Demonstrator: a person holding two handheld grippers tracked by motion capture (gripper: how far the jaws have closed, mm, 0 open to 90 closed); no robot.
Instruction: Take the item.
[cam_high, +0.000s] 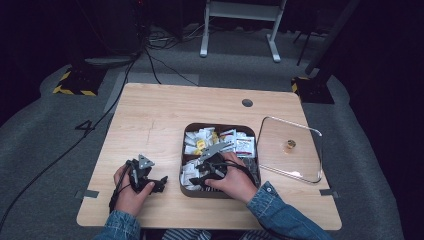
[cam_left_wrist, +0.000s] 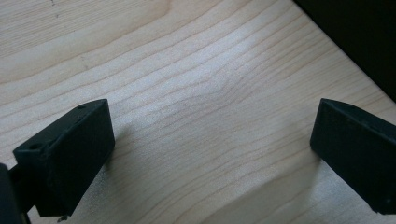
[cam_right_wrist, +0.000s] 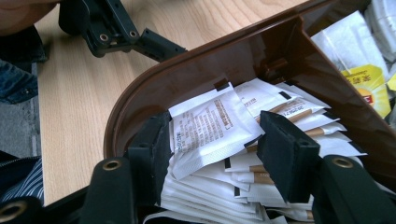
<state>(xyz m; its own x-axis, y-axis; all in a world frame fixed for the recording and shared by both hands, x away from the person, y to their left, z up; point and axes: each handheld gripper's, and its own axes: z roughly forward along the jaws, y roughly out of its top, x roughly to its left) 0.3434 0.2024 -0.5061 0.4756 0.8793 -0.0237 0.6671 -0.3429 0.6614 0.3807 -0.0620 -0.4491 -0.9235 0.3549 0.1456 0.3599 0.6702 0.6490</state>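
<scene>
A brown divided box (cam_high: 220, 126) holds paper packets and tea bags. My right gripper (cam_high: 200, 180) is down in its near-left compartment. In the right gripper view its jaws (cam_right_wrist: 215, 140) press the two edges of the top white packet (cam_right_wrist: 210, 123), which bows up above a stack of similar packets close to the box's curved wall (cam_right_wrist: 187, 70). My left gripper (cam_high: 157, 184) rests low over bare wood left of the box. Its jaws stand wide apart with nothing between them (cam_left_wrist: 212, 154). The left gripper (cam_right_wrist: 116, 28) is also seen beyond the box rim.
A clear glass lid (cam_high: 280, 160) with a gold knob (cam_high: 289, 145) lies on the table right of the box. Yellow tea bags (cam_right_wrist: 369, 84) fill a neighbouring compartment. A cable hole (cam_high: 247, 103) sits near the far edge. The table's front edge is close behind both hands.
</scene>
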